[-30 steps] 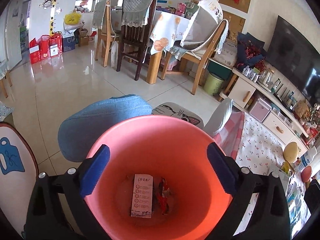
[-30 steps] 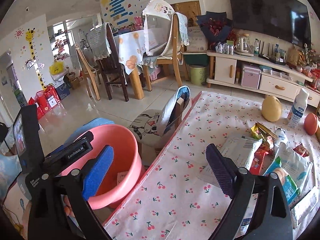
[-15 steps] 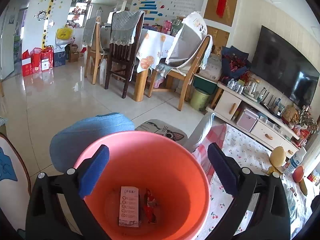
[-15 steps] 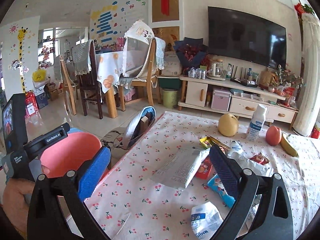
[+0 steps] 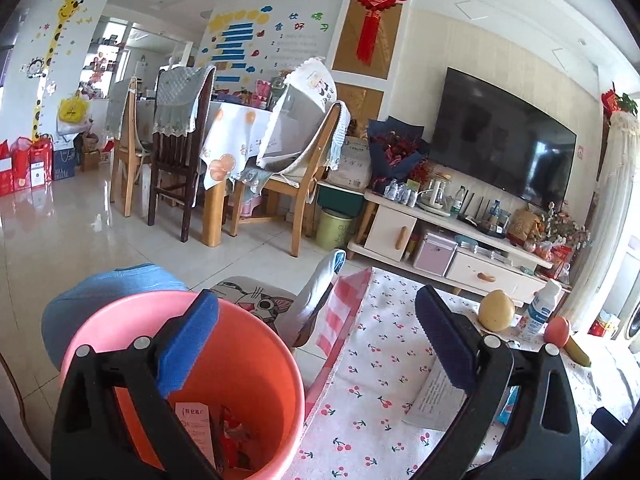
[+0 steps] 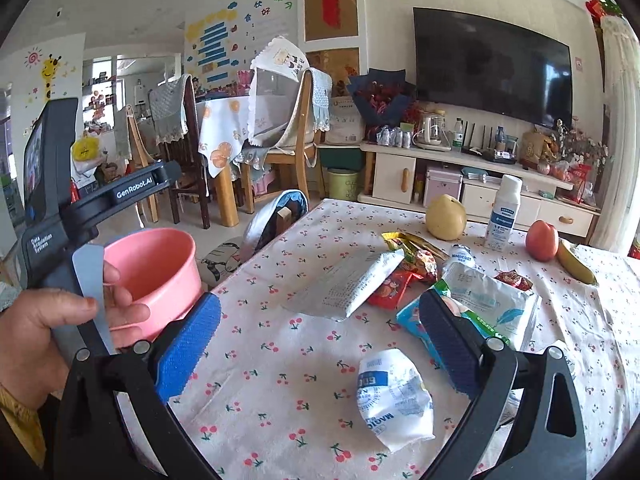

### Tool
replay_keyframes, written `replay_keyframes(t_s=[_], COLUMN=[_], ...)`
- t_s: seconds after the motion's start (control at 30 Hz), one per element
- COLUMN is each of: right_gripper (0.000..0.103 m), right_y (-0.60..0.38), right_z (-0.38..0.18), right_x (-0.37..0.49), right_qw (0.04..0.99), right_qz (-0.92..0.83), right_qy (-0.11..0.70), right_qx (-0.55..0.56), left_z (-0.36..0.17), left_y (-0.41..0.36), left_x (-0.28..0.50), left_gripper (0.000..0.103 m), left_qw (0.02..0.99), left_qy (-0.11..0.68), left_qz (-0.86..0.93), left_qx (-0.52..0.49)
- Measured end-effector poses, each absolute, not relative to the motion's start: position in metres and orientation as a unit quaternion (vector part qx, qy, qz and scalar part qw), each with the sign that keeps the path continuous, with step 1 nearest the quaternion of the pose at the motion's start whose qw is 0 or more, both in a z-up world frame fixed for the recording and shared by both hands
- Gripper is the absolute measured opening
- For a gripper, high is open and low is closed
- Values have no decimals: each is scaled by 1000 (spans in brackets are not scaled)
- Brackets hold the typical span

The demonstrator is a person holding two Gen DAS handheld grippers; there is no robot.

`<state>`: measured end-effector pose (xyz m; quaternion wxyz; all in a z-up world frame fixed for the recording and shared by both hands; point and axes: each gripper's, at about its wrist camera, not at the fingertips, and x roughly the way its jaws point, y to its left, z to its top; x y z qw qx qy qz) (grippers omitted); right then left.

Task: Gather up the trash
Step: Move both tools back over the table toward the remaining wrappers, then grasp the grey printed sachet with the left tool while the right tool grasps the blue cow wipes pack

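Observation:
A pink bucket point(image 5: 256, 384) stands beside the cherry-print table point(image 5: 380, 364), with a paper slip point(image 5: 196, 426) and a red wrapper point(image 5: 234, 436) inside. It also shows in the right wrist view point(image 6: 160, 256). My left gripper point(image 5: 316, 344) is open and empty over the bucket's right rim. My right gripper point(image 6: 320, 344) is open and empty above the table point(image 6: 280, 360). A crumpled white wrapper point(image 6: 394, 396) lies just below it. A flat white packet point(image 6: 348, 284), red wrappers point(image 6: 390, 290) and a white-blue bag point(image 6: 486, 302) lie beyond.
A pear point(image 6: 445, 217), a white bottle point(image 6: 502, 212), a peach point(image 6: 541, 240) and a banana point(image 6: 574, 257) sit at the table's far side. A cushioned stool point(image 5: 260, 304) and a blue stool point(image 5: 116, 292) stand by the bucket. The hand-held left gripper point(image 6: 96, 208) shows at the left.
Both grippers have swung right and tilted up. The left one moved from over the bucket's middle toward its right rim. The right one moved further over the table's trash.

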<state>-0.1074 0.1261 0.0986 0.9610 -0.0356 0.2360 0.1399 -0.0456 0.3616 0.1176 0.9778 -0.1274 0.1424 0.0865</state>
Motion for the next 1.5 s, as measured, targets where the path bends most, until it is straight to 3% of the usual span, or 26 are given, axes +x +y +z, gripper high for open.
replay_keyframes(t_s=[0.23,0.77,1.2,1.5], right_gripper=[98,98,98,98], right_y=[83,-13,11,22], right_z=[87,84,67,52], right_x=[-89,-49,-4,17], right_qw=[950,929,908,896], right_qz=[120,102,162,176], right_qy=[289,339,385,406], right_qx=[12,104,20,-39], left_z=[113,82,43,29], left_y=[323,248,235,223], left_x=[-34,32,89,105], left_gripper=[99,99,99,99], left_qw=[980,925,876,864], left_qy=[171,342,437,458], left_qz=[44,-138,-192,-199], left_qx=[-96,-90,-70,-61])
